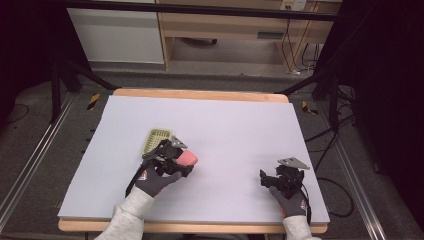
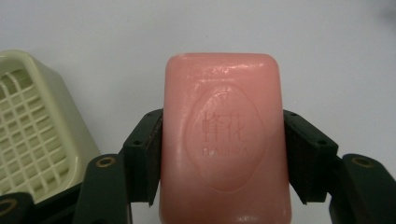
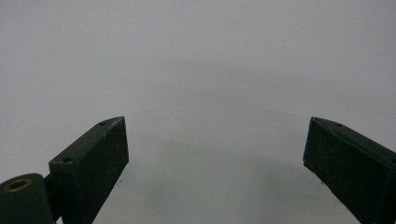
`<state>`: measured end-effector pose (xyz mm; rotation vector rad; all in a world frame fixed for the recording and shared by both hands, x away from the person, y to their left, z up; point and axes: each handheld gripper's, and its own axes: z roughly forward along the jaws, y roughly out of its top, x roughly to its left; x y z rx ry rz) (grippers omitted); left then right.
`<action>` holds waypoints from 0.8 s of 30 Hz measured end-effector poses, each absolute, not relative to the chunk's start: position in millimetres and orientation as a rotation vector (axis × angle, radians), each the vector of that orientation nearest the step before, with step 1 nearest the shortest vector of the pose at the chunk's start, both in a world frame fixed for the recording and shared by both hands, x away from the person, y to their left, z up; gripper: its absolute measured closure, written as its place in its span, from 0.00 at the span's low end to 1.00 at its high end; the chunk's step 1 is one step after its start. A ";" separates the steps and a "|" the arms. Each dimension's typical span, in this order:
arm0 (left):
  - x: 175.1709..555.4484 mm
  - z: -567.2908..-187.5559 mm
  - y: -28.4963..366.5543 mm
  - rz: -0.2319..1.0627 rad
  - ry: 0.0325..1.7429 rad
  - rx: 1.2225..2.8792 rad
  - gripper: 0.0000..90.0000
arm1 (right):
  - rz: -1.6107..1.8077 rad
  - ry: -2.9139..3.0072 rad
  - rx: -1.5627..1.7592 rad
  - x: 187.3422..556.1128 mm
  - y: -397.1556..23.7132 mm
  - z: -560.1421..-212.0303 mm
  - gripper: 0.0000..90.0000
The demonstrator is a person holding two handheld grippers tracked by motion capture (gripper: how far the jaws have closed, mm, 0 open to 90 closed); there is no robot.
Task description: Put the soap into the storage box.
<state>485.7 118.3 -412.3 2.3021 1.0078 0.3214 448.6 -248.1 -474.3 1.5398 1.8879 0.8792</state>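
Between the pads of my left tongs (image 2: 223, 154) sits the pink soap bar (image 2: 224, 140), clamped across its short width, so its long axis runs straight out ahead of the jaws, away from my hand. In the high view the soap (image 1: 187, 158) sticks out to the right of the tongs (image 1: 176, 159), over the left-middle of the bench, and I can't tell from there whether it is lifted clear or just resting on the surface.

The one relation that matters for the next move, as I judge it, is the soap dish (image 2: 32, 130): it lies just beside the bar on its left in the left gripper view, and in the high view just to the far left of my left hand (image 1: 155, 180). So the bar would need to swing left and a little farther away to settle in. My left hand is much the nearer; my right hand (image 1: 292, 200) is well apart, near the right edge.

The soap is a smooth, waxy, rounded block with an oval stamp pressed into its face. The dish (image 1: 158, 139) is pale yellow-green plastic with rounded corners and a grid of slots in its bottom. The bench (image 1: 240, 120) is a flat, matte, pale grey sheet.

My right tongs (image 3: 215, 149) stand spread wide with nothing between them, pointing at bare bench.
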 end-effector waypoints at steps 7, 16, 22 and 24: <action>482.4 -407.5 134.6 0.335 1.035 2.265 0.41 | 0.872 1.886 1.543 448.5 -247.3 -474.5 0.08; 485.1 -401.2 152.8 0.351 1.081 2.225 0.42 | 0.874 1.887 1.541 448.4 -247.8 -474.4 0.08; 488.3 -399.3 164.8 0.366 1.111 2.204 0.42 | 0.871 1.886 1.542 448.5 -247.4 -474.6 0.08; 491.1 -398.2 169.6 0.375 1.129 2.191 0.41 | 0.870 1.885 1.543 448.5 -247.4 -474.5 0.08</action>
